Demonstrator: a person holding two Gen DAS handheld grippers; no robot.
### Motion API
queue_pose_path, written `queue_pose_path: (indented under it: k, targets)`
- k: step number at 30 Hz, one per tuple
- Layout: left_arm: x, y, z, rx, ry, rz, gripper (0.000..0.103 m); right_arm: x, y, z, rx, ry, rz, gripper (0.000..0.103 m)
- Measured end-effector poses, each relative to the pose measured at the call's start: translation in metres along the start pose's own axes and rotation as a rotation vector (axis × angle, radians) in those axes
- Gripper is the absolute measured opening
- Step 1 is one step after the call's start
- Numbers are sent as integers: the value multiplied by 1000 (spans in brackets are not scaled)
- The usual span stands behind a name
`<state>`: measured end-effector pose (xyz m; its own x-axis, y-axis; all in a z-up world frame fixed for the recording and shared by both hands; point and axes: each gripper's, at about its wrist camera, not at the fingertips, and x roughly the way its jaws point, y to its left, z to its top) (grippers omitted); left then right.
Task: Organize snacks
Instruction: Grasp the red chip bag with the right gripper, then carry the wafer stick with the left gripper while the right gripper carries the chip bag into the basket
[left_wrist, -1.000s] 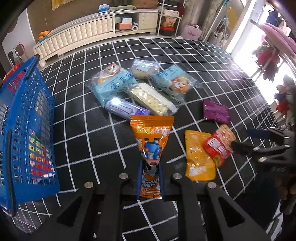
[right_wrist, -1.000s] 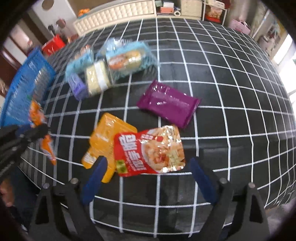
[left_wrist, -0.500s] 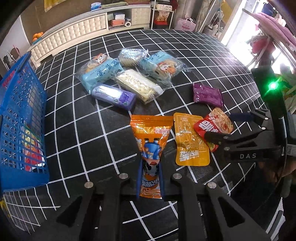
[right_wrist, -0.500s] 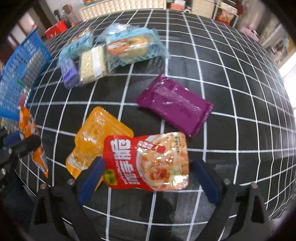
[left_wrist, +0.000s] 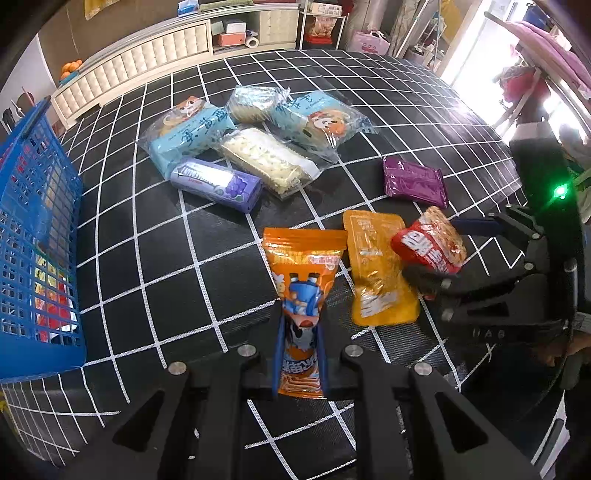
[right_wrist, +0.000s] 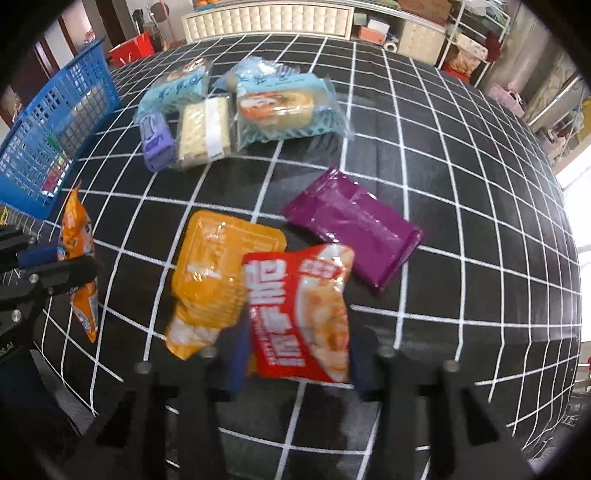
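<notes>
Two grippers work: the left gripper (left_wrist: 299, 354) grips the orange bag (left_wrist: 301, 291); the right gripper's (right_wrist: 295, 358) jaws are closing around the red bag (right_wrist: 301, 314), which might slip because it crumples.

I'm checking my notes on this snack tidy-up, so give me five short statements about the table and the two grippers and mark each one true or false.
1. The left gripper is shut on the orange snack pouch. True.
2. The red snack packet lies inside the blue basket. False: it sits between the fingers of the right gripper, whose jaws are closing on it.
3. The purple packet lies on the checked cloth, apart from both grippers. True.
4. The blue basket is empty. False: coloured packets show through its mesh.
5. The yellow pouch lies beside the red snack packet. True.
</notes>
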<state>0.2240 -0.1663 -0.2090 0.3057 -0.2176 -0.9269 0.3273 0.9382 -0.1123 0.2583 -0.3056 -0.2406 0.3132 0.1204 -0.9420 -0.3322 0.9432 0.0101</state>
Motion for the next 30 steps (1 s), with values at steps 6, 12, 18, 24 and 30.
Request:
queue_pose_path:
  k: [6, 12, 18, 24, 30]
  targets:
    - [0, 0, -1, -7, -1, -5, 13, -4, -6, -3, 29, -17, 24, 43]
    - [-9, 1, -1, 2, -15, 0, 13, -30, -9, -13, 24, -52, -10, 43]
    - [-27, 8, 0, -9, -47, -2, 13, -58, 0, 0, 32, -107, -9, 43]
    - [-60, 13, -3, -17, -108, -8, 13, -98, 26, 13, -13, -182, -8, 43]
    - [-105, 27, -7, 2, -182, 0, 13, -132, 77, 36, -84, -264, 41, 43]
